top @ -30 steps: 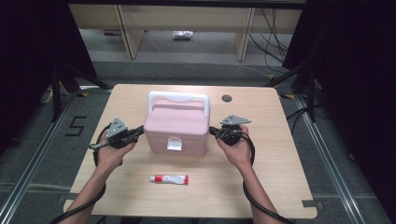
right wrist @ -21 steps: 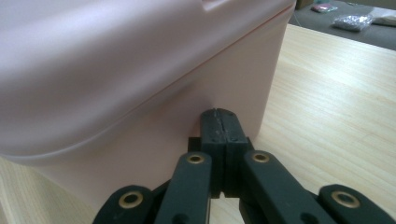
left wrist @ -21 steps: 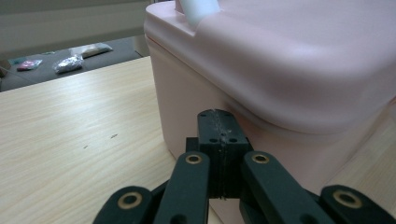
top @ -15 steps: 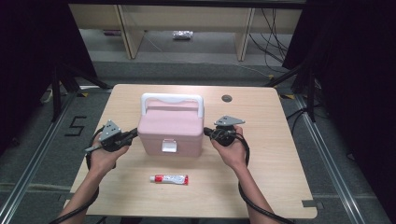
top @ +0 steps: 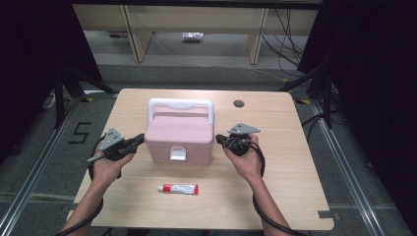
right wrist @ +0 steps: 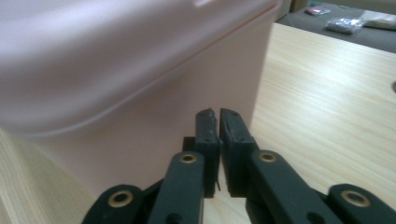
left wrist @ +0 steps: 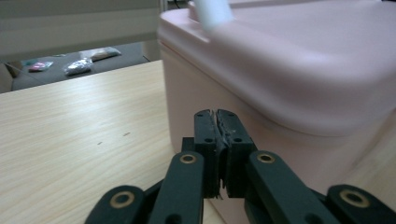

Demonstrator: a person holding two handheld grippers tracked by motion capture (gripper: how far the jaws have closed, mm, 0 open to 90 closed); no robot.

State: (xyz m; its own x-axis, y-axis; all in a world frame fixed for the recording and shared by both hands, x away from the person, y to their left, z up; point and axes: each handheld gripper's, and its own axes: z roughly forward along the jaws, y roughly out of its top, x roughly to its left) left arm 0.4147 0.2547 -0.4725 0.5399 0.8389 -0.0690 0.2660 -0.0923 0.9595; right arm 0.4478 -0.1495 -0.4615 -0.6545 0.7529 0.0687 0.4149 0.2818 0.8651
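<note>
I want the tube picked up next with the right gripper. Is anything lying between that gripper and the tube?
Nothing visible does. The right gripper sits at the pink box's right side, jaws shut, and the tube lies on bare table in front of the box, nearer the person.

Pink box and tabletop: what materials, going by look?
Pink box: looks like moulded plastic, smooth with a soft sheen; rounded lid edges and a thin seam line in the right gripper view suggest it. Its white handle looks plastic too. Table: pale wood-grain surface, matte, probably laminate rather than solid wood; can't tell.
</note>
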